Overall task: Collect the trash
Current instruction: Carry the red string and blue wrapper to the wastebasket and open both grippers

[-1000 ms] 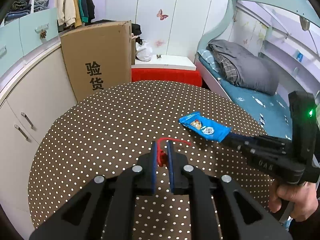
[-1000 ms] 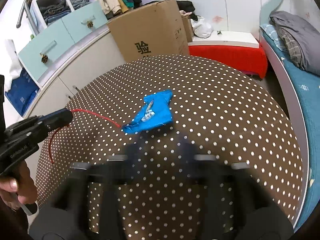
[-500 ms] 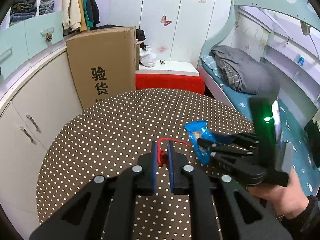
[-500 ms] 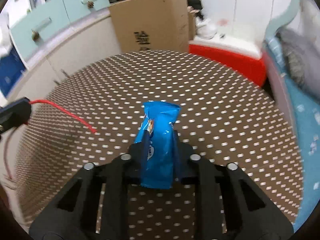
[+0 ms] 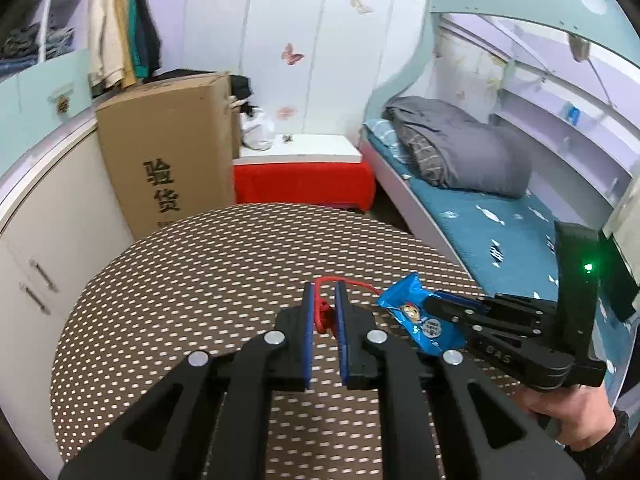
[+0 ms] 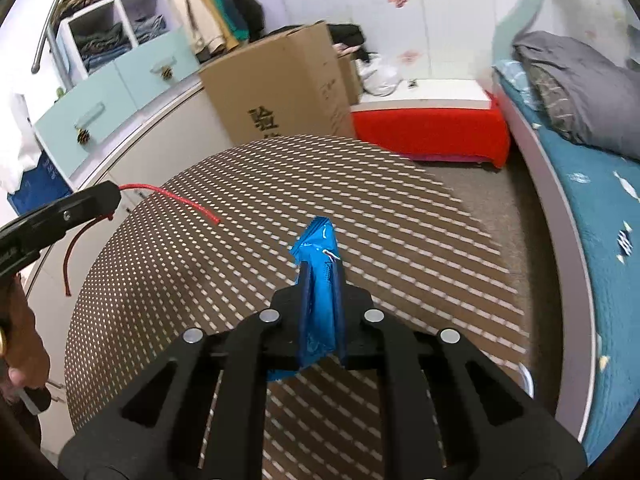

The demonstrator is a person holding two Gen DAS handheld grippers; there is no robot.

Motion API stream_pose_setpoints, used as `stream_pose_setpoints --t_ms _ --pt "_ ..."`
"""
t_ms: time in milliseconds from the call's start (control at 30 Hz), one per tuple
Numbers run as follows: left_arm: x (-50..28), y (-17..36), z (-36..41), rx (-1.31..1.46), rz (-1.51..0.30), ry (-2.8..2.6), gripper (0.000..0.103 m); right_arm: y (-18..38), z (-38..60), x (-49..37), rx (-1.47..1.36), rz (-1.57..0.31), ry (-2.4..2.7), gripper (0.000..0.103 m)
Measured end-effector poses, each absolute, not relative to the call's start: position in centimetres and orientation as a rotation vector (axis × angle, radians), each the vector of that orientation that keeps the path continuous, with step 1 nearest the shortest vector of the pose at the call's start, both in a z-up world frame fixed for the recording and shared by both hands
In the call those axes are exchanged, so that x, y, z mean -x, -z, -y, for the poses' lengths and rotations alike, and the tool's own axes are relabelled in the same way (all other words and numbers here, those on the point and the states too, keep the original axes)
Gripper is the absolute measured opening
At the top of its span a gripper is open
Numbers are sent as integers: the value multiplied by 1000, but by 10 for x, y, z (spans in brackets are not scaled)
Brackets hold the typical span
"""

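A cardboard box [image 5: 168, 152] stands behind the table [image 5: 200, 280] – apparently against the cabinet [image 5: 52, 232] – with the bed [image 5: 500, 220] right.

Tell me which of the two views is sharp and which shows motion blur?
Left wrist view: fairly sharp; the tablecloth dots stay round. Right wrist view: motion blur smears the dots into streaks, yet the blue snack wrapper stays crisp. Both views: fisheye bends the room's edges.
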State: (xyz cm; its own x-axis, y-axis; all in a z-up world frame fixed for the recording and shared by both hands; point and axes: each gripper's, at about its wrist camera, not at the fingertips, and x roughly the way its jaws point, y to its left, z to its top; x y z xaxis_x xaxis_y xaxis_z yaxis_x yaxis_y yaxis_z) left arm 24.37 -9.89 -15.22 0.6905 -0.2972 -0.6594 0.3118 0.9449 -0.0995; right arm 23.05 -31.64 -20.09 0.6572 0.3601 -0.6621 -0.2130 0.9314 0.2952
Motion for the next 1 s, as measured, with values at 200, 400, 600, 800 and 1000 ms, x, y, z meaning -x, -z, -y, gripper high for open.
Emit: stream_pose_setpoints --t_ms 200,400,600,800,1000 --pt "-232 147 149 -51 -723 431 10 188 383 -202 -306 -719 -229 10" --pt "-224 141 220 -72 -723 566 10 195 470 -164 -390 -695 -59 10" --pt "-218 154 290 -123 -756 671 10 283 533 -154 -493 -843 96 11" --pt "-225 189 347 -201 -838 723 10 370 561 -161 -629 -957 143 18" --pt "-240 231 397 -289 -957 749 10 402 594 -144 -867 -892 200 79"
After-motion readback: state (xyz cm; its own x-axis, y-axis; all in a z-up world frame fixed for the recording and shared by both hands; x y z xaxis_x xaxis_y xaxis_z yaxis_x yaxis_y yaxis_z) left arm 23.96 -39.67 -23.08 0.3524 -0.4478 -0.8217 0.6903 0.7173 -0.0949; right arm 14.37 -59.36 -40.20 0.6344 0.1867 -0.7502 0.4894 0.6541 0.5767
